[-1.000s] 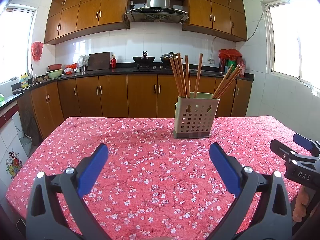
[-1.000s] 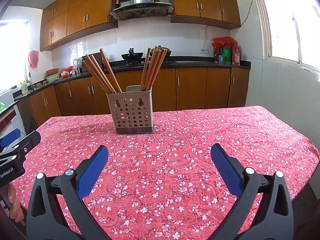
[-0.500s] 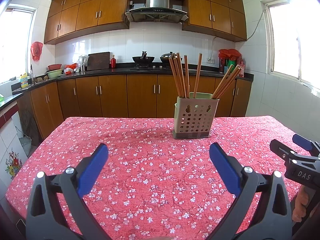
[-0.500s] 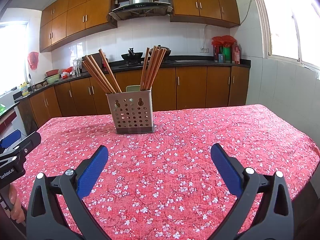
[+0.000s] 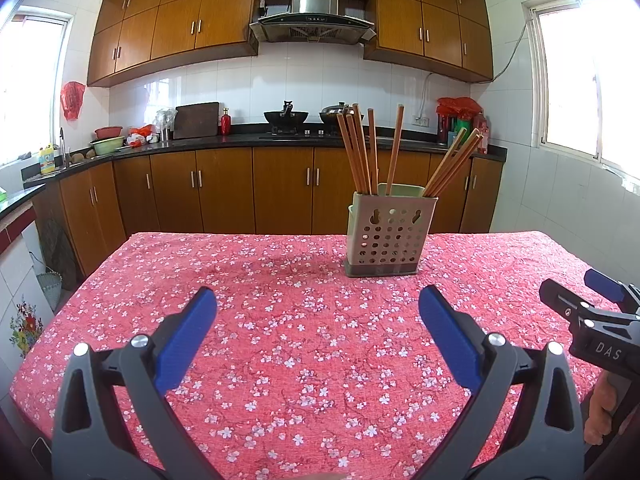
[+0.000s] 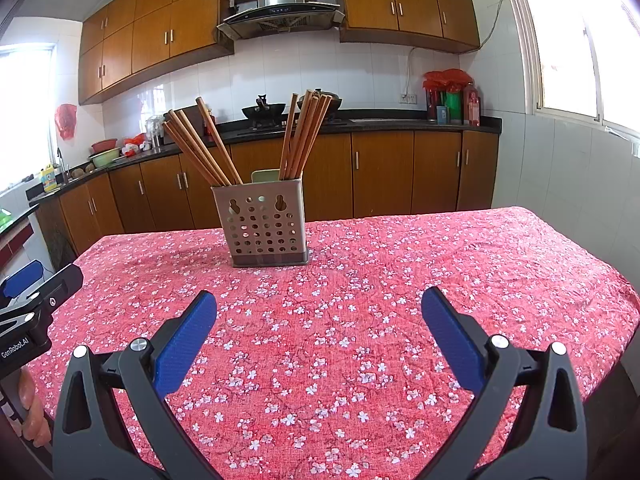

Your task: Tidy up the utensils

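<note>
Two grippers hover above the table (image 5: 520, 256), which is covered with a red cloth printed with small white blossoms, and neither has hold of anything. The left gripper (image 5: 316, 308) has its blue-padded fingers (image 5: 188, 336) spread wide apart, with only bare cloth between them. The right gripper (image 6: 318, 310) is spread just as wide, its blue fingers (image 6: 450, 340) likewise empty above the cloth.

The landmark here is the utensil holder (image 5: 386, 236), a pale perforated box with a darker base and two keyhole slots in its near face. It stands upright on the cloth toward the far side of the table, beyond both grippers and well apart from them. In the left wrist view it sits ahead and to the right of the fingers; in the right wrist view the same holder (image 6: 266, 226) sits ahead and to the left.

Inside the holder stand the wooden chopsticks (image 5: 360, 152), in two clusters leaning toward opposite ends of the box. One further stick stands alone between the clusters. A pale green piece shows at the holder's rear rim.

Behind the holder, past the table's far edge, runs a kitchen counter (image 5: 240, 140) with brown cabinet doors below it.

From the left wrist view, the right gripper's body shows at the right edge, nearer the camera than the holder.
</note>
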`<state>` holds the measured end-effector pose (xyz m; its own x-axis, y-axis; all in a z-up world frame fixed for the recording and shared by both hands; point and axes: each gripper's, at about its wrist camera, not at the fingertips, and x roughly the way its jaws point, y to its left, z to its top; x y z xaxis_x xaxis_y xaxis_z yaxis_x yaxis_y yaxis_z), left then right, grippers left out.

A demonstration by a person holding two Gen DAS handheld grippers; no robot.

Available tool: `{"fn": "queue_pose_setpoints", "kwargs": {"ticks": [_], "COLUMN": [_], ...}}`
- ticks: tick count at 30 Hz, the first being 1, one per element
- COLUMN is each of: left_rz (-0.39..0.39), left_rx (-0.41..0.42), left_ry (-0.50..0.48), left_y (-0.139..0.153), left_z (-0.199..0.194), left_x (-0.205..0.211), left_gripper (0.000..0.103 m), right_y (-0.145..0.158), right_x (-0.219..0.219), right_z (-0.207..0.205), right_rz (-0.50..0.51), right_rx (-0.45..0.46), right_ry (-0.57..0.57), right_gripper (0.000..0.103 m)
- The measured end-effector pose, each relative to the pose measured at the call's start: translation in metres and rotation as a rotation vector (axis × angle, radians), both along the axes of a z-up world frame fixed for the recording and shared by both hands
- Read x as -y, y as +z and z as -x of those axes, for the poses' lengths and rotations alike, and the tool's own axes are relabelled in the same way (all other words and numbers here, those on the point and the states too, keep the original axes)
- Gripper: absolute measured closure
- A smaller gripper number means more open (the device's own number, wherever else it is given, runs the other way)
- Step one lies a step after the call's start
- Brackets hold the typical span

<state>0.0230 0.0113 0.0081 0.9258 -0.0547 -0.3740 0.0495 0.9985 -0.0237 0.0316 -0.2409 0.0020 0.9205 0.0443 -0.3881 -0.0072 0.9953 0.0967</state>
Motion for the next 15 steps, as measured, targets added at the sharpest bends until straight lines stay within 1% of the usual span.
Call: {"fn": "queue_pose_setpoints", "kwargs": {"ticks": [15], "left_rz": [0.002], "left_rx": [-0.002], "left_ry": [-0.003], "left_y": [-0.001], "left_z": [-0.0004], "left_x": [0.0002], "left_gripper": [0.004], "right_y": [-0.0015], "right_x": [-0.0005], "right_z": [-0.0003], "right_rz": [-0.004], "right_rx": [-0.003], "right_ry": [-0.002], "right_gripper": [0.002]}}
